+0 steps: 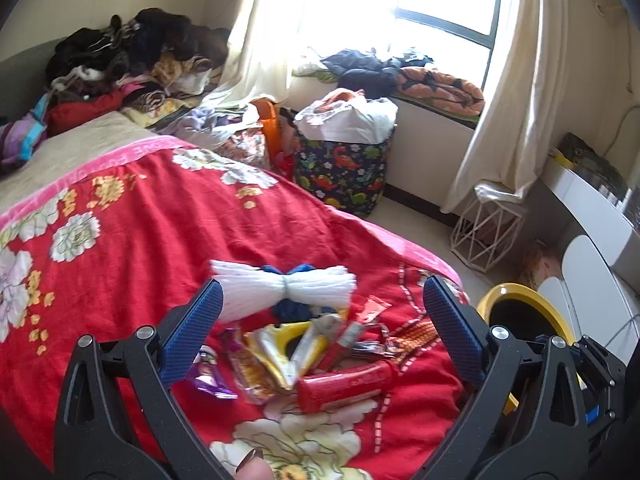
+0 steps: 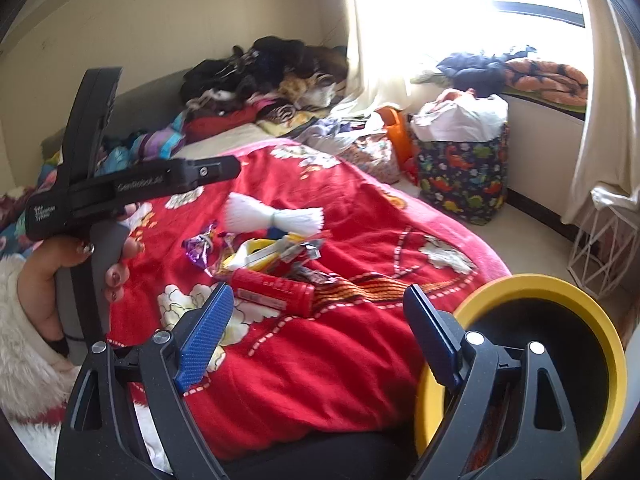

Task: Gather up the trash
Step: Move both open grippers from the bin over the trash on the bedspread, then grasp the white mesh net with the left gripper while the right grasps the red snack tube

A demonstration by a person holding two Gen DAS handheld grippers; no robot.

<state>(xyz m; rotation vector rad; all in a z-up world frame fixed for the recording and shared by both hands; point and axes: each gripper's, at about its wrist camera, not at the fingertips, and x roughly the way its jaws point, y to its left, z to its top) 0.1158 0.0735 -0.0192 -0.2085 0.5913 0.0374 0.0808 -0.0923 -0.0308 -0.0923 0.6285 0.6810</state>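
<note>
A heap of trash lies on the red flowered blanket: a white foam net tied like a bow, a red tube, yellow and silver wrappers and a purple wrapper. My left gripper hovers open just above the heap, nothing between its blue pads. My right gripper is open over bare blanket, short of the red tube. A yellow-rimmed black bin stands beside the bed at the right.
A hand holds the left gripper's black body at the left of the right wrist view. Clothes are piled at the bed's head. A dinosaur-print bag, a white wire stand and curtains stand by the window.
</note>
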